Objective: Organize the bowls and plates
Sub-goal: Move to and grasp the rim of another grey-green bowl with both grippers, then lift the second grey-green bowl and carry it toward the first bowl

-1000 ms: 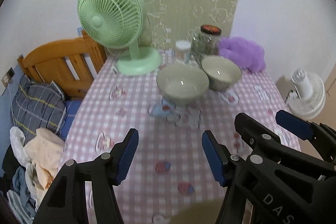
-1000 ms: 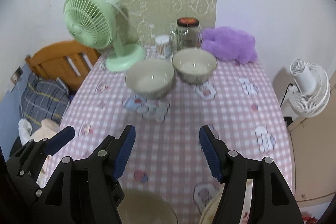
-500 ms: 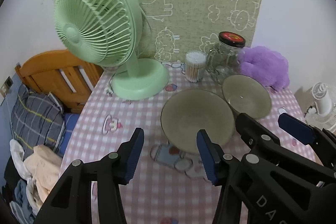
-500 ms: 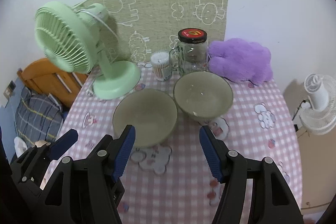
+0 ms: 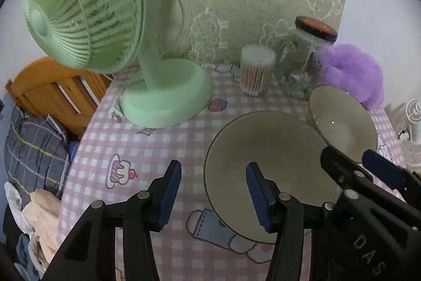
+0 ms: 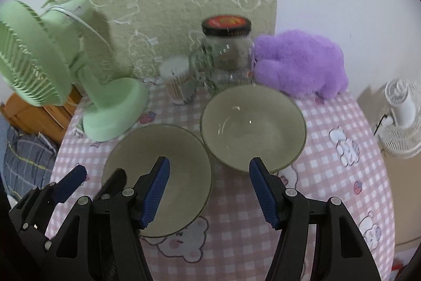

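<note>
The pink gingham tablecloth [image 6: 329,175], printed with cartoon bears and cupcakes, covers a table; a pale green mat [image 6: 184,4] with white doodle animals leans behind it, its marks too smeared to read. The only legible writing is "DAS" on the right gripper's body, seen from the left wrist.

Taking the green desk fan [image 5: 86,4] as landmark: two olive-grey bowls sit upright, mouths up, to its right. The nearer bowl [image 6: 158,175] lies just in front of the fan's base; the farther bowl [image 6: 252,128] is beside it, rims almost touching. A purple plush [image 6: 300,65] lies further right, at the back. A glass jar [image 6: 226,57] with a black and red lid, label illegible, stands behind the farther bowl, a tub of cotton swabs [image 5: 256,70] between it and the fan.

The left gripper [image 5: 213,191] is partly open, straddling the nearer bowl's left rim, gripping nothing. The right gripper [image 6: 208,191] is closing, both bowls' rims between its pads, untouched.
</note>
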The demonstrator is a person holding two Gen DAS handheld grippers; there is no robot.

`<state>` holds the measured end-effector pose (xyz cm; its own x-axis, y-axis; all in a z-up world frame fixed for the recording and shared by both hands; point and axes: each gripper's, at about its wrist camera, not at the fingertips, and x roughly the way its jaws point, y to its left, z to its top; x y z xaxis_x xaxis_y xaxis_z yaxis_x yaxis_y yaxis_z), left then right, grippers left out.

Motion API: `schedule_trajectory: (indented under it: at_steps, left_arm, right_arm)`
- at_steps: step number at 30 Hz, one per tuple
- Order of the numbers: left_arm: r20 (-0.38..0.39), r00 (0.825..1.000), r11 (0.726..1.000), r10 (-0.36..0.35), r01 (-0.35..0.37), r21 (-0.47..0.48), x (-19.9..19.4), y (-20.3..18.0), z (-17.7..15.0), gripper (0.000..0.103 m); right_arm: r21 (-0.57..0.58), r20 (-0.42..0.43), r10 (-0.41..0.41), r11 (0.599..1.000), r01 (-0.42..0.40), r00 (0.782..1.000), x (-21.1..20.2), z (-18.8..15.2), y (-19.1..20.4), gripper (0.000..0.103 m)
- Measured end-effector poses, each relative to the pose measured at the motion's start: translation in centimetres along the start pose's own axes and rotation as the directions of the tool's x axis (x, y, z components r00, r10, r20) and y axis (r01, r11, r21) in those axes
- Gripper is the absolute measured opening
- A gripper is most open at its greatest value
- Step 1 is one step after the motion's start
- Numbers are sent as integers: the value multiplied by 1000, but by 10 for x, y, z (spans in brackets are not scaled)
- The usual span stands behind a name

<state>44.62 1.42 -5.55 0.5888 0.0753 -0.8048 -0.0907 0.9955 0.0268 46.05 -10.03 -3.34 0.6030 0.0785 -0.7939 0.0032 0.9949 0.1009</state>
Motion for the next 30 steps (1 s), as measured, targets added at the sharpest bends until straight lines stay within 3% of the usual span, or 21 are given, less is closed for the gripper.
schedule_trajectory:
  at_steps: [14,30]
  left_arm:
    - [-47,999,1000,-16,17,18,25,-8,3,27]
    - [-70,998,999,-2,5,41,5,-2,-11,26]
  right_arm:
    - [-20,-70,-6,1000,5,998,40,-5,8,18]
    - [-48,-75,-23,999,20,997,15,-16,14,14]
